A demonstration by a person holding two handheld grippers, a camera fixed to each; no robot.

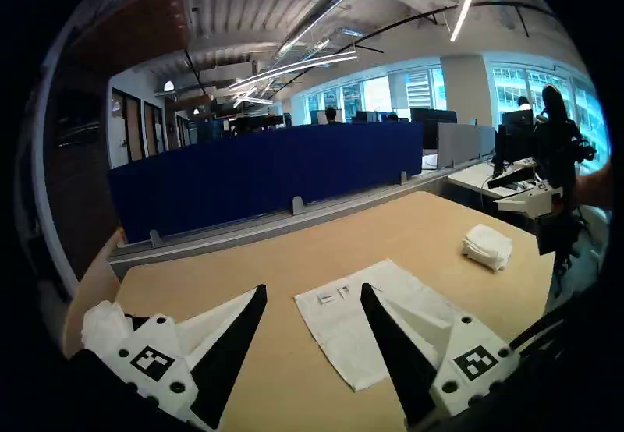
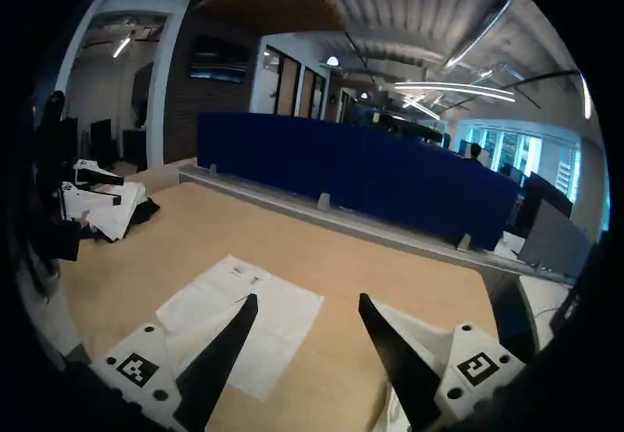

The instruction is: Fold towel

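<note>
A white towel (image 1: 374, 315) lies flat and unfolded on the light wooden table (image 1: 296, 253), with a small tag near its far edge. In the left gripper view, my left gripper (image 1: 310, 292) hovers open over the towel's left part, its right finger above the cloth and nothing between the fingers. The right gripper (image 1: 521, 189) shows farther off at the right, held by a hand. In the right gripper view, the same towel (image 2: 242, 323) lies under the left finger of my open right gripper (image 2: 308, 299). The left gripper (image 2: 97, 182) appears far off at the left.
A stack of folded white towels (image 1: 487, 245) sits at the table's right end. A loose heap of white towels (image 2: 109, 206) lies at the table's left end. A blue partition (image 1: 265, 171) on a grey rail borders the table's far side. Office desks stand beyond.
</note>
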